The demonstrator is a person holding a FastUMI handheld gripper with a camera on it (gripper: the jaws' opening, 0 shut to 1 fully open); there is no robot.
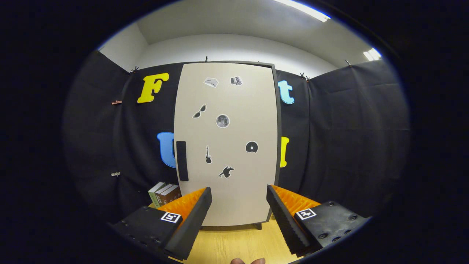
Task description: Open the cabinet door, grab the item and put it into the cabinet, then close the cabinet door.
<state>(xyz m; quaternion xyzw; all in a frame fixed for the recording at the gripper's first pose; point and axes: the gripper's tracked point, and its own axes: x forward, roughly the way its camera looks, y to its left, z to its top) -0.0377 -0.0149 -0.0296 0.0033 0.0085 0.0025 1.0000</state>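
A tall beige cabinet (227, 143) stands upright straight ahead on a wooden table (234, 244), its door shut. A black vertical handle (182, 160) sits on the door's left edge, about halfway down. Small black-and-white stickers dot the door. To the left of the cabinet, behind my left finger, several books (165, 193) stand side by side on the table. My gripper (239, 194) is open in front of the lower part of the door, some way short of it, with nothing between its fingers.
Black cloth walls close in the booth on the left, right and behind the cabinet. Bare wooden table shows between the fingers up to the cabinet's feet. Fingertips of a person's hand (247, 261) peek in at the very bottom.
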